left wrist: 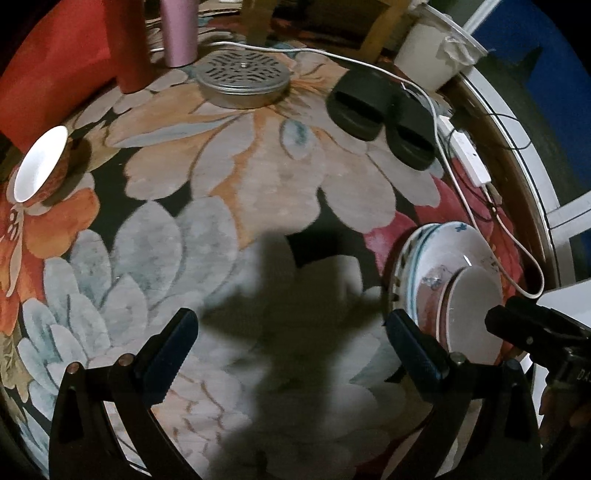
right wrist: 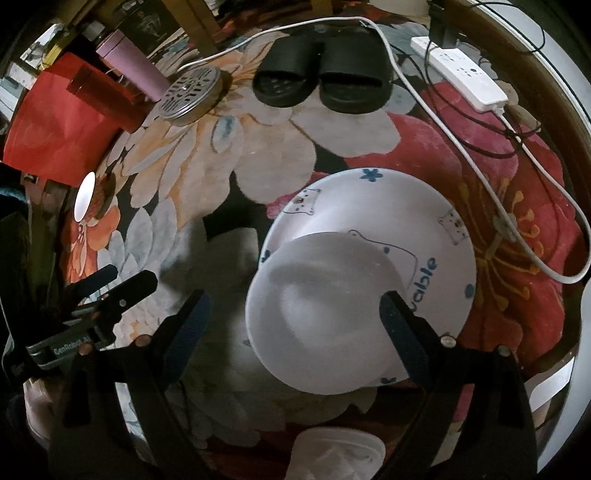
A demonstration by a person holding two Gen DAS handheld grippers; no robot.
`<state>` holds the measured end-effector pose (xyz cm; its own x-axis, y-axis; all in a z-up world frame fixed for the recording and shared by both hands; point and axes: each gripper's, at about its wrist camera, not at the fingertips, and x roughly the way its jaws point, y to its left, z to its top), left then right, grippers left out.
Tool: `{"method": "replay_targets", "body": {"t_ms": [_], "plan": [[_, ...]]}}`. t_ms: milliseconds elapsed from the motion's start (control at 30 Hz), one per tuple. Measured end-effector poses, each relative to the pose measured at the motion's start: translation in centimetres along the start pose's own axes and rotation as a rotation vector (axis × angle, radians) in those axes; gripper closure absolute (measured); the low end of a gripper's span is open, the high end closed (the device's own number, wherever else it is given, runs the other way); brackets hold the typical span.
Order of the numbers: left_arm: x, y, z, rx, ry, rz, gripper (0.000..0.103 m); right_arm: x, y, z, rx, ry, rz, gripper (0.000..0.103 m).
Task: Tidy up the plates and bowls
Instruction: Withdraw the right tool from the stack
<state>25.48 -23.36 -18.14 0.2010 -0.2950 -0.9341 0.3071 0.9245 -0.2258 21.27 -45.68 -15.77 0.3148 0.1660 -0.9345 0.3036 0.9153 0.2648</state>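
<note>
A stack of plates (left wrist: 424, 266) lies on the floral rug at the right, topped by a white plate with blue bear drawings (right wrist: 388, 218) and a small white bowl (right wrist: 317, 317) resting in it; the bowl also shows in the left wrist view (left wrist: 474, 310). A second small bowl with a white inside and red outside (left wrist: 38, 162) stands alone at the far left, also seen in the right wrist view (right wrist: 84, 197). My left gripper (left wrist: 291, 347) is open and empty over bare rug. My right gripper (right wrist: 295, 325) is open, its jaws on either side of the white bowl's near part, not gripping it.
A round perforated metal tin (left wrist: 242, 79), a pair of black slippers (left wrist: 380, 110), a pink bottle (left wrist: 179, 31), a red tube (left wrist: 127, 44), a white power strip (right wrist: 461, 72) and a white cable (right wrist: 535, 184) lie around the rug. A white bucket (left wrist: 432, 48) stands at back right.
</note>
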Motion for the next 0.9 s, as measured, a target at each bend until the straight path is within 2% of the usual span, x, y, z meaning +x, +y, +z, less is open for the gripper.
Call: {"method": "replay_targets", "body": {"t_ms": [900], "plan": [[-1.6, 9.9, -1.5, -0.121, -0.008, 0.086, 0.001, 3.0, 7.8, 0.3, -0.119, 0.036, 0.035, 0.009]]}}
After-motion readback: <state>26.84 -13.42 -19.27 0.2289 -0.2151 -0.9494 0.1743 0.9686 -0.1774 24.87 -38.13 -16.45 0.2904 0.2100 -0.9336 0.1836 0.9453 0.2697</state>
